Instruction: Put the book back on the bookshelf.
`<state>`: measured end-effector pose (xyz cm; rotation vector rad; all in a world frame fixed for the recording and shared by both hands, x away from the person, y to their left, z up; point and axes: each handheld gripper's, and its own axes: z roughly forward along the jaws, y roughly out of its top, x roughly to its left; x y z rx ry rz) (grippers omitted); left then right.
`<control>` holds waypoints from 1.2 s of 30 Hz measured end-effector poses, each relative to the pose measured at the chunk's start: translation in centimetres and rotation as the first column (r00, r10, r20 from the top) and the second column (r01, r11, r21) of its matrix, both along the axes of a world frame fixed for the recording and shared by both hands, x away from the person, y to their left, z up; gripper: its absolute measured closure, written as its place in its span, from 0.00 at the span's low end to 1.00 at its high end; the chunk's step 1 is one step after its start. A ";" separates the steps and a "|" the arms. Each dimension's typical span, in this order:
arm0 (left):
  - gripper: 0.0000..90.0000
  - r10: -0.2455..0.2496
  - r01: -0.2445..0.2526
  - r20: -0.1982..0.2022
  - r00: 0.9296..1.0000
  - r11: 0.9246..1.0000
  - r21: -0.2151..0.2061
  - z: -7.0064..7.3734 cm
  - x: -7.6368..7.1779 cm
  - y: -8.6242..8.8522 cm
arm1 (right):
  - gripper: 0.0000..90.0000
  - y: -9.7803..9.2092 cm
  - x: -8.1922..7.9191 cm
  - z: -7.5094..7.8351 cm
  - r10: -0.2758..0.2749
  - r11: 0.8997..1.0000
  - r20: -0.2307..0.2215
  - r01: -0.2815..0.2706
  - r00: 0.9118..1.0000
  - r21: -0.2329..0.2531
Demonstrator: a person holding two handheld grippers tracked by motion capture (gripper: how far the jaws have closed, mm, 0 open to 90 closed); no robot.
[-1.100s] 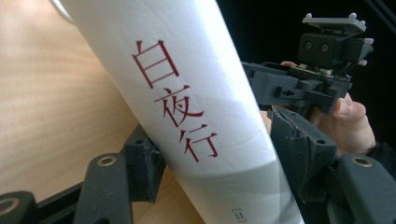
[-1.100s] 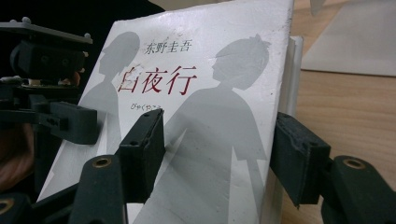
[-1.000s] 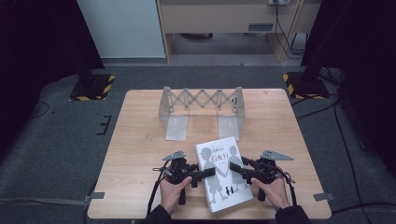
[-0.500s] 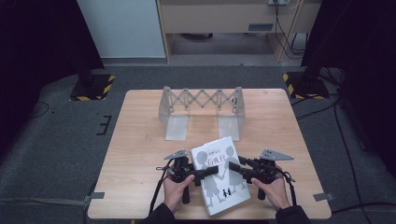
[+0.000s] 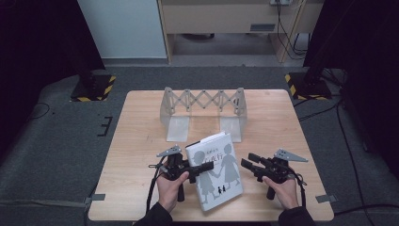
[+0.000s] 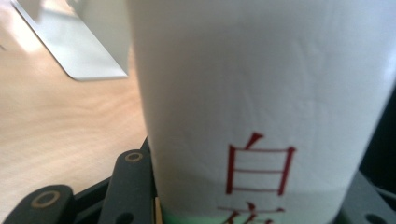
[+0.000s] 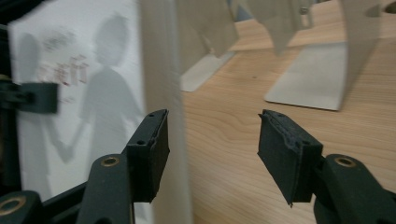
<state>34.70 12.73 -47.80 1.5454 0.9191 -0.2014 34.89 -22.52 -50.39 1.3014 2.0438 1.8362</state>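
Note:
A white book [image 5: 217, 172] with grey silhouettes of two figures holding hands lies tilted near the table's front edge. My left gripper [image 5: 207, 167] is shut on its spine side, one jaw lying across the cover. In the left gripper view the white spine [image 6: 261, 93] with red characters sits between the jaws of that gripper [image 6: 250, 200]. My right gripper [image 5: 246, 160] stands open just right of the book, apart from it. In the right gripper view its jaws [image 7: 212, 140] are wide apart over bare wood, and the book [image 7: 93, 93] stands at the left.
A grey metal expanding book rack [image 5: 203, 106] stands at the back middle of the wooden table [image 5: 141, 141]; its flat feet [image 7: 308, 79] lie ahead of the right gripper. Dark floor and black stands surround the table.
My right gripper has let go of the book's right edge and drawn off to the right, open. The left gripper keeps its hold, and the book has turned a little.

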 end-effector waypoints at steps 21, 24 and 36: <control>0.57 0.171 -0.192 0.139 0.975 0.970 0.148 4.7 0.0 5.2 | 0.18 -2.3 1.2 -2.9 -0.253 0.818 -0.039 0.192 0.967 -0.542; 0.58 0.200 -0.221 0.157 0.967 0.967 0.129 5.6 -0.1 6.3 | 0.17 -2.6 1.2 -3.2 -0.258 0.812 -0.051 0.188 0.965 -0.553; 0.57 0.320 -0.352 0.209 0.924 0.927 0.134 7.9 0.8 9.4 | 0.12 -2.6 1.4 -3.4 -0.252 0.783 -0.031 0.185 0.967 -0.595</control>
